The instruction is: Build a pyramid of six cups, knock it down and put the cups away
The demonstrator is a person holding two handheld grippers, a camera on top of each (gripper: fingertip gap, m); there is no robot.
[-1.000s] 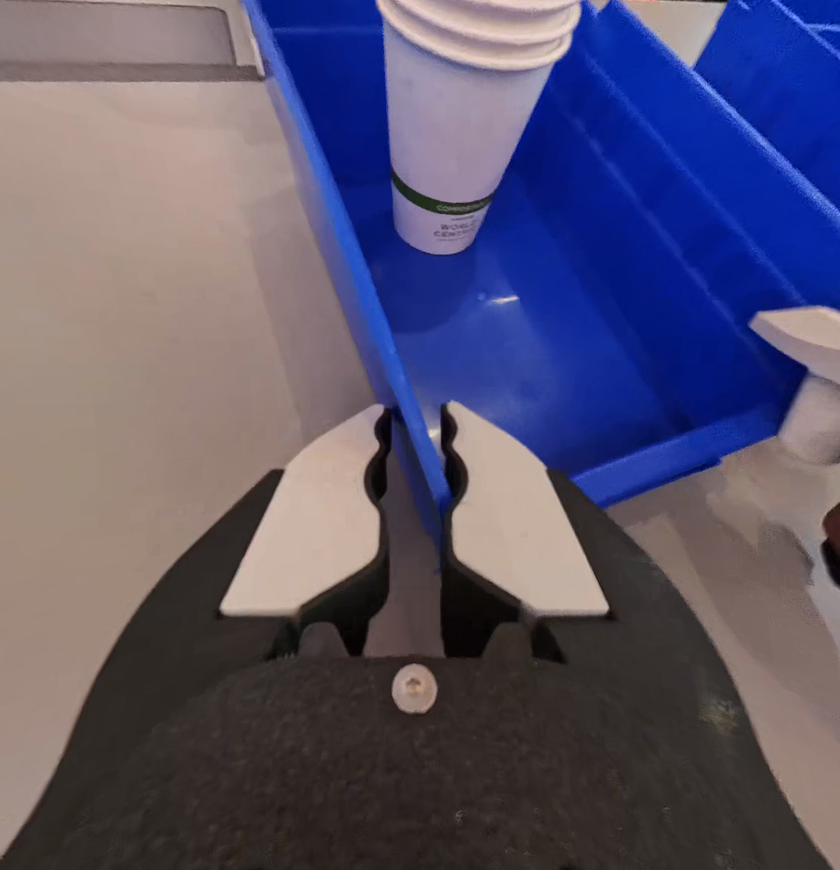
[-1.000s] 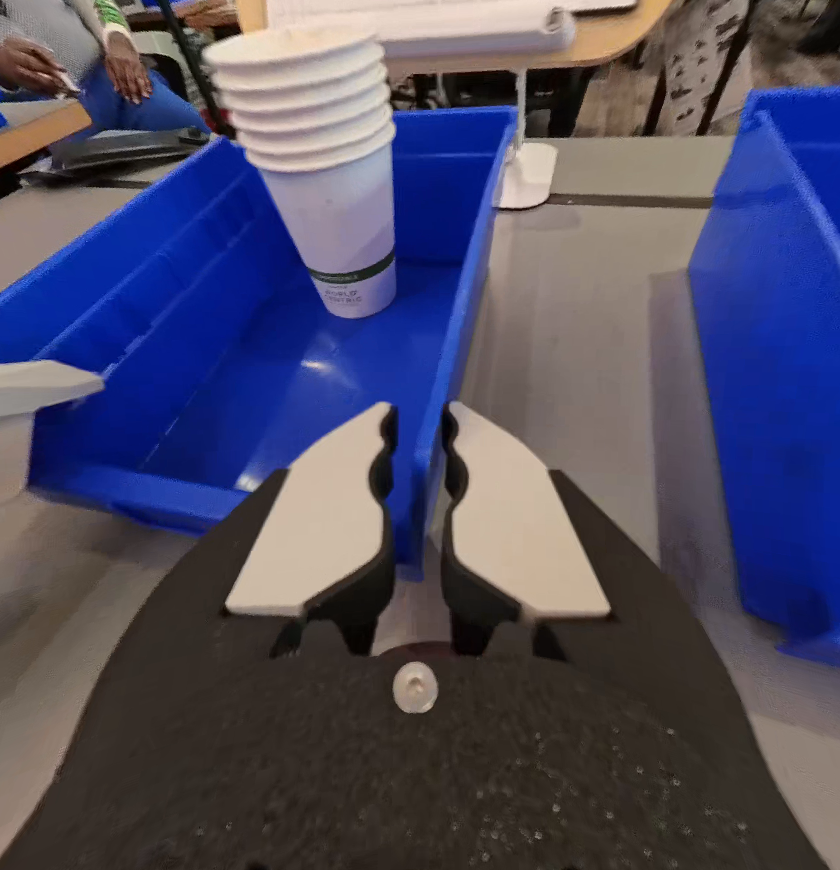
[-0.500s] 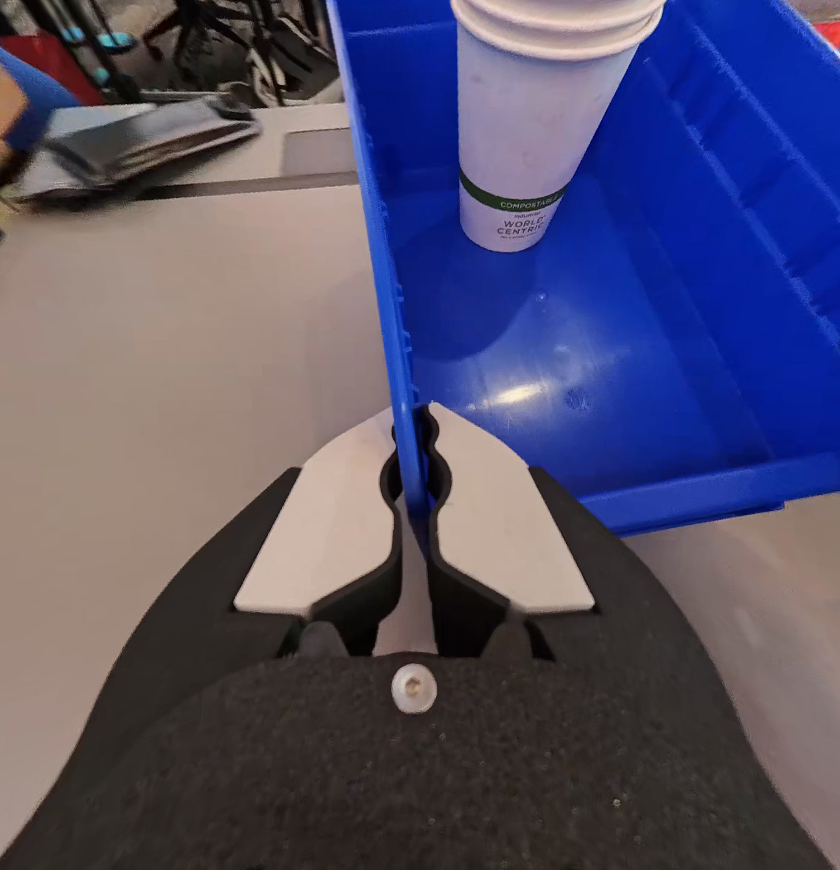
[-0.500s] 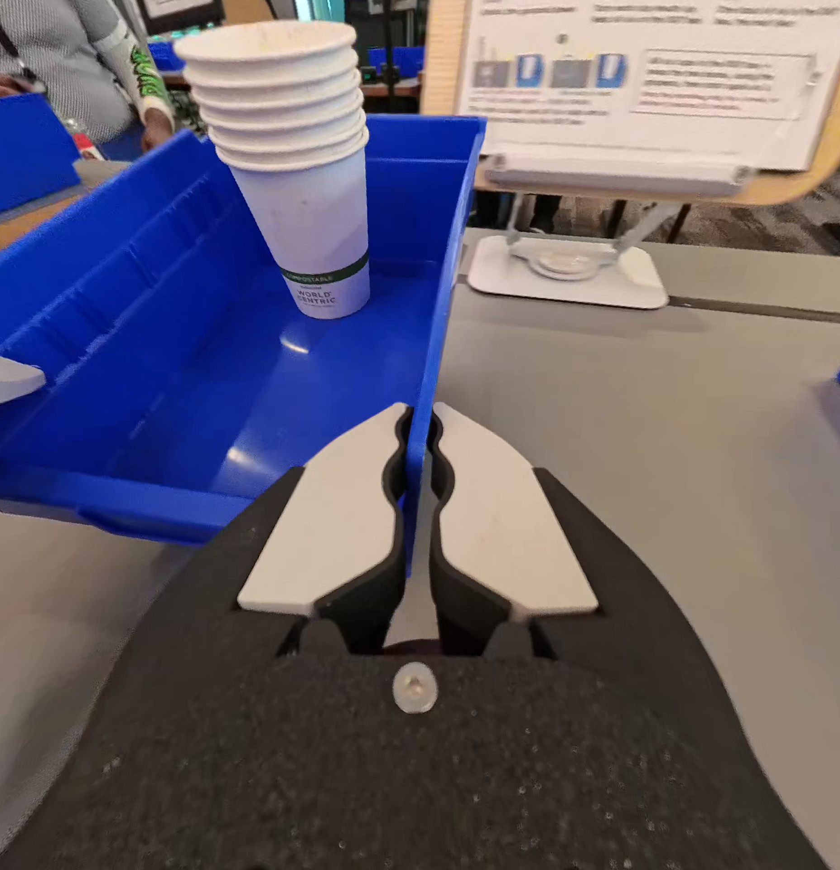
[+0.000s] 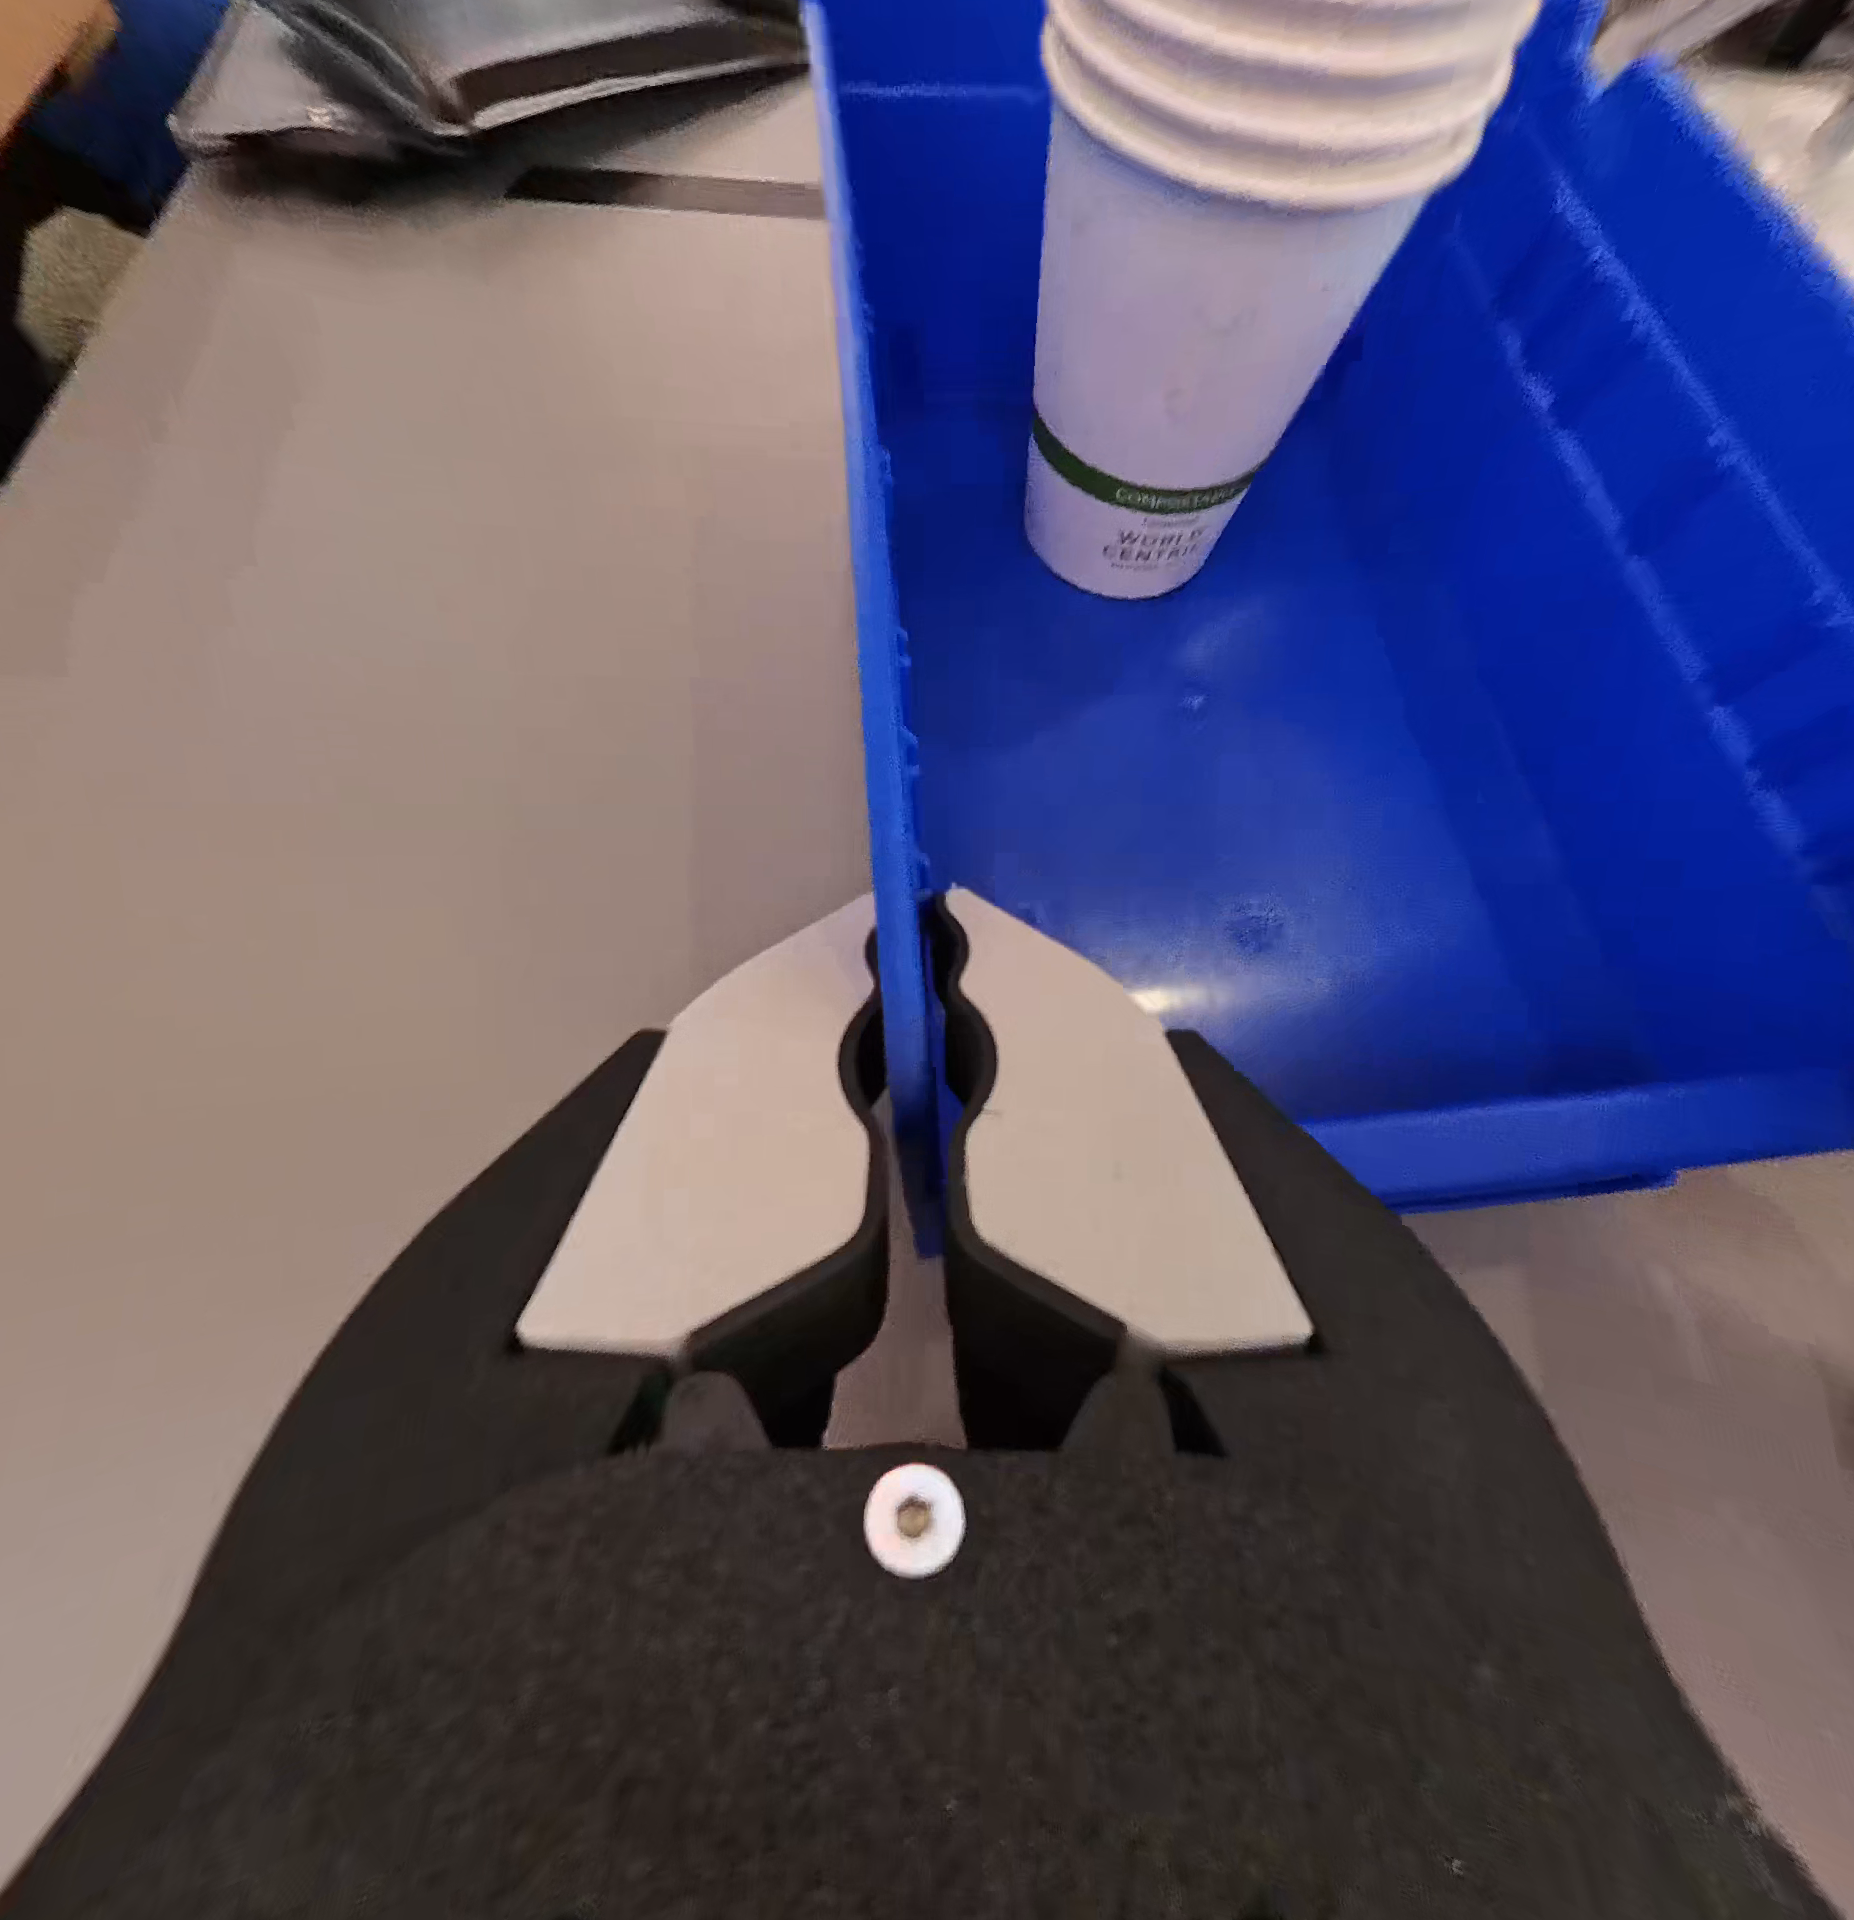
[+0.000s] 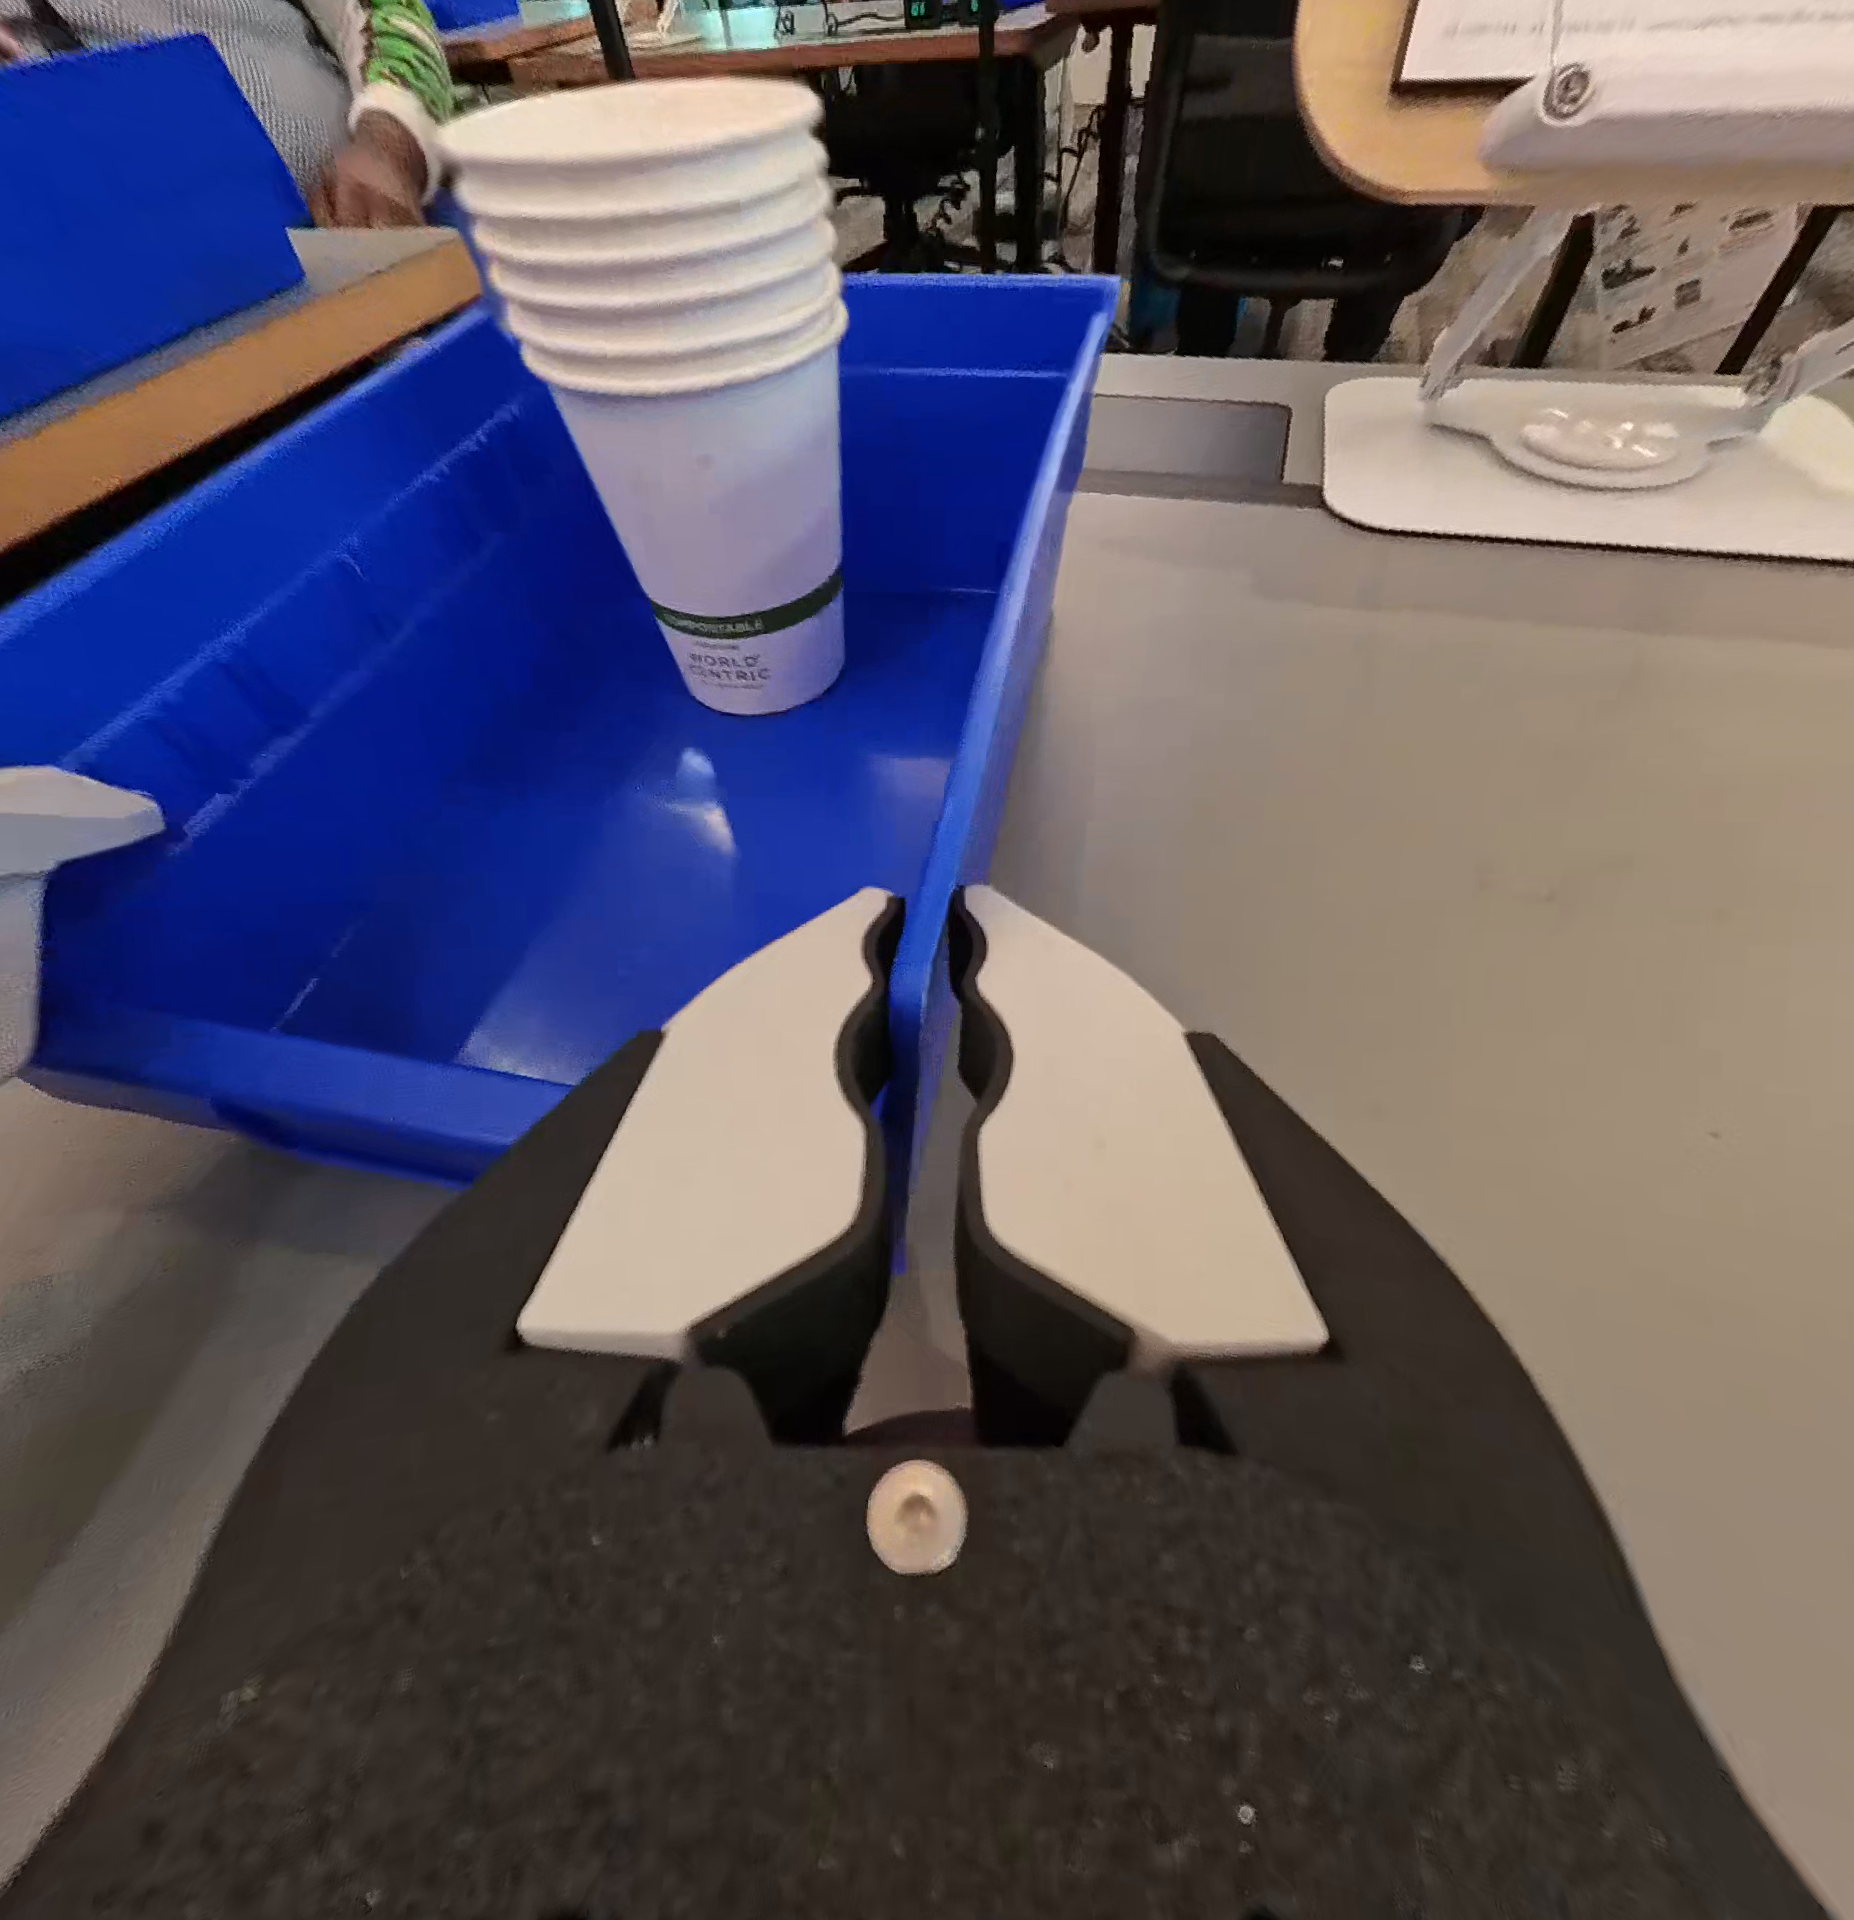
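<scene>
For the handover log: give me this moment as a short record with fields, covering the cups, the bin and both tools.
cups: nested stack of white paper cups, upright inside the bin, toward its far end
bin: blue plastic bin on a grey table, nothing else seen in it
left tool: left tool shut on the bin's left side wall
right tool: right tool shut on the bin's right side wall
loose cups: none in view
other: white stand base on the table to the right of the bin
</scene>
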